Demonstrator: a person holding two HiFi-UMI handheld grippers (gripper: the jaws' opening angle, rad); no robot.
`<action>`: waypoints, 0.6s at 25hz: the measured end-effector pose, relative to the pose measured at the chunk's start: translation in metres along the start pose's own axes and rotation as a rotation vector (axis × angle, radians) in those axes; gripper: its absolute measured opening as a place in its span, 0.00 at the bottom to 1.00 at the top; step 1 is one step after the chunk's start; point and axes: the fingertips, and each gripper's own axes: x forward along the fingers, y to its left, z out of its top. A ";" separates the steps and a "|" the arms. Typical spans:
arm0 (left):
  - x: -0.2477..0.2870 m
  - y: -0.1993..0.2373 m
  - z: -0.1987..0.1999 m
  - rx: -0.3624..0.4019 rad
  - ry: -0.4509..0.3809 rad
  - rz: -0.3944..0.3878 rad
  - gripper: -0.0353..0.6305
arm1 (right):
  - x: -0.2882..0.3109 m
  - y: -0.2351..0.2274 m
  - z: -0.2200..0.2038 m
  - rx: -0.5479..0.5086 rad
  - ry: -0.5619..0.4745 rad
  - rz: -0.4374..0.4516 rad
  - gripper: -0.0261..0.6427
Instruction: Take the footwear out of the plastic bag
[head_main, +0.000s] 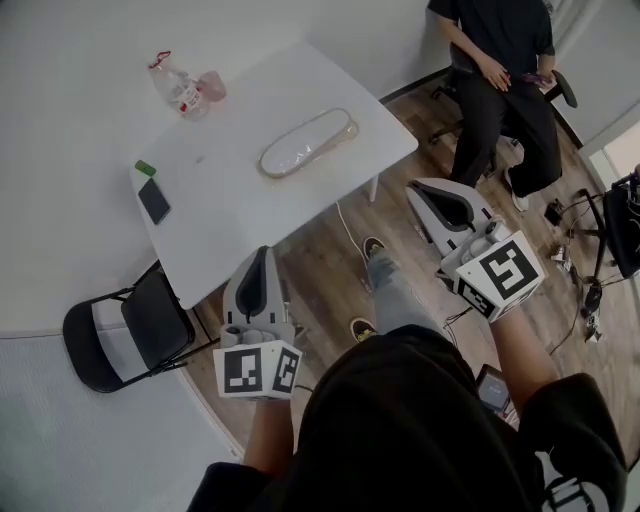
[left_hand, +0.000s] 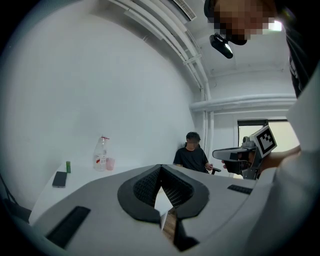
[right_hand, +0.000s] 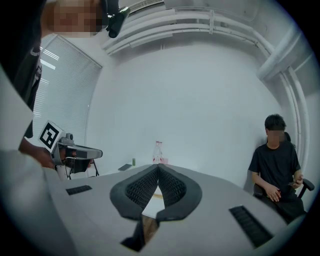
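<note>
Now my left hand-held gripper (head_main: 262, 252) and right hand-held gripper (head_main: 418, 190) closed tight, empty, bagged footwear (head_main: 308, 143) on bench (head_main: 230, 215), upper centre.

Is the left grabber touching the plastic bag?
Apart. The head view shows the left gripper at the table edge, bare tabletop between it and the plastic bag.

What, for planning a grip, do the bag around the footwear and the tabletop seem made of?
Bag: thin clear plastic film, glossy. It shows bright glints, and the pale footwear is visible through it.
Table: smooth matte white top, probably laminate or painted board. The colour is even with no grain, and the core is not visible.
</note>
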 end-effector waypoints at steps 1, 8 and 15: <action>0.010 0.002 0.000 0.000 0.002 -0.005 0.08 | 0.005 -0.009 0.001 0.001 0.002 0.000 0.06; 0.069 0.021 -0.009 0.002 0.049 -0.017 0.08 | 0.051 -0.053 -0.001 -0.037 0.031 0.003 0.06; 0.138 0.030 -0.014 0.021 0.096 -0.027 0.08 | 0.086 -0.105 -0.012 -0.055 0.059 0.012 0.06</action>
